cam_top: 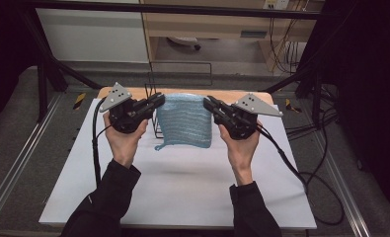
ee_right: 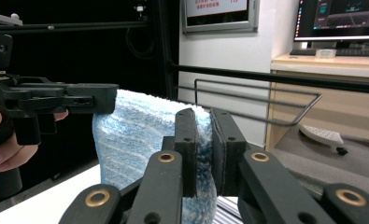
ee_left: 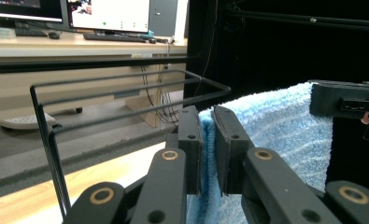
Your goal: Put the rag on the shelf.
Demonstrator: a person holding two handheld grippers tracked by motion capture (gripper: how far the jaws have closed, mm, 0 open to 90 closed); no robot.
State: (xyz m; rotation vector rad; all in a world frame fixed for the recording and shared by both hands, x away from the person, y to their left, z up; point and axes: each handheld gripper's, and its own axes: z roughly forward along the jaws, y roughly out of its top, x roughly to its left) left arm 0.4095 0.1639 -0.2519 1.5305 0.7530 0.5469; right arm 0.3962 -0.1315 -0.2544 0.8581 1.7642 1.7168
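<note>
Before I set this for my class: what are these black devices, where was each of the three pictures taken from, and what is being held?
A person holds two hand-operated clamps. The left tool and the right tool each pinch an upper corner of a blue towel, so it hangs stretched between them. The high view looks down on the white table. The other two pictures come from small cameras riding on each tool, looking along its black jaws: each shows the towel clamped between them. Behind the towel stands a black wire rack.
</note>
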